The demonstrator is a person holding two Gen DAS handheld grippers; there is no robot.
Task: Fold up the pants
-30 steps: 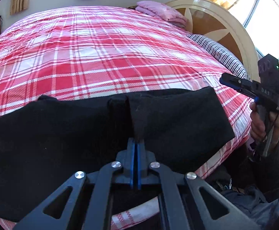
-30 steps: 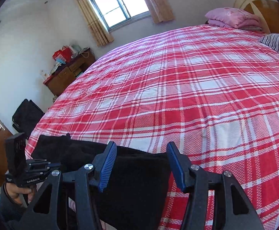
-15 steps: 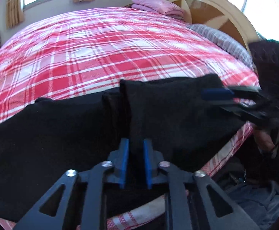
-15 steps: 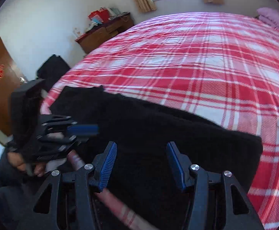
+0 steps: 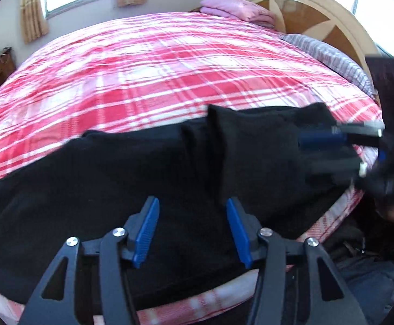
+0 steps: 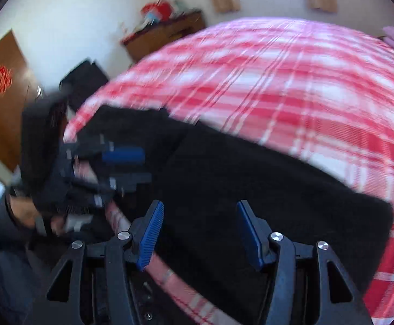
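A: Black pants [image 5: 148,178] lie flat along near edge of bed [image 5: 156,62], on red plaid cover, one end folded over w/ a ridge mid-way.
B: Left gripper [image 5: 191,227]?
A: Over the pants, jaws opening, cloth under them but pads not pinching.
B: Right gripper [image 6: 199,233]?
A: Jaws apart, above the other end, nothing held. Blurry tho. Pink pillow [image 5: 235,10] far side by headboard [image 5: 313,13].
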